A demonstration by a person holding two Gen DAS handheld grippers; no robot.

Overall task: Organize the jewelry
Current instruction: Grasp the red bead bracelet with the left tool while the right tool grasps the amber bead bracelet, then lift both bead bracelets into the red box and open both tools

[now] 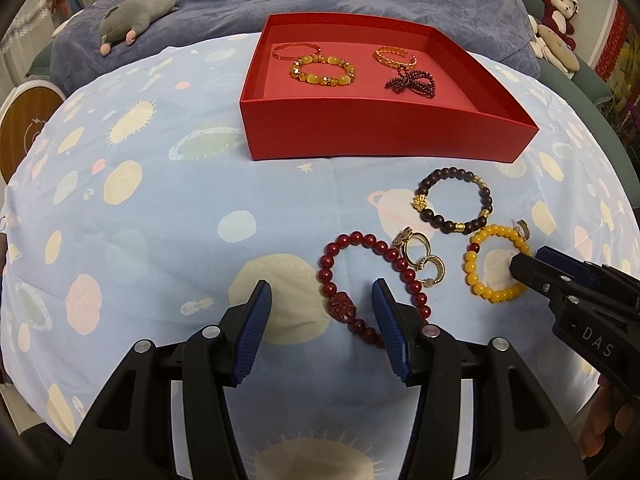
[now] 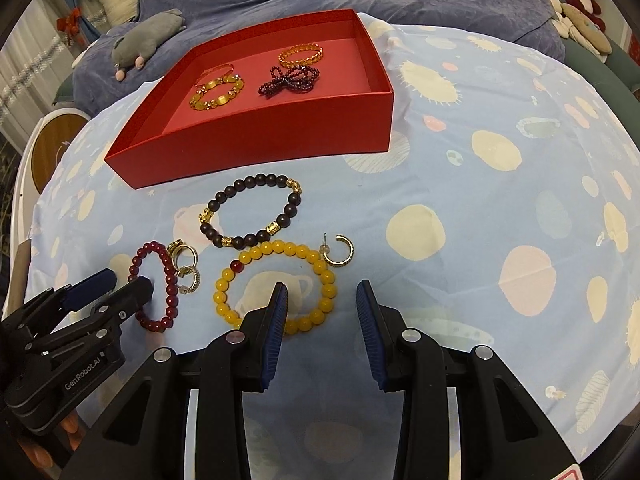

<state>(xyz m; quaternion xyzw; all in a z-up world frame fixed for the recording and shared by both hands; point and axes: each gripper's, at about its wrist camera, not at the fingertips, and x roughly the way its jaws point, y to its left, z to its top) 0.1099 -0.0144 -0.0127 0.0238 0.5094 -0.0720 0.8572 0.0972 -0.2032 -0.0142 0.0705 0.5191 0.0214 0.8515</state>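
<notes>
I see a blue spotted cloth (image 1: 168, 208) carrying a red box (image 1: 384, 136) that already holds four pieces, and more jewelry lies loose on the cloth in front of it. My left gripper (image 1: 322, 300) has its jaws spread over the red bracelet (image 1: 352, 276), one pad on each side of its carved bead, pinching nothing. My right gripper (image 2: 322, 300) is spread too, with its left finger lying across the yellow bracelet (image 2: 276, 284) and hiding part of it. The dark bracelet (image 2: 252, 212) sits between the box and the yellow one. The right view shows a lone gold hoop (image 2: 340, 250) clearly; the left view only catches its edge. The rings (image 1: 416, 258) beside the red bracelet overlap, so I cannot count them.
</notes>
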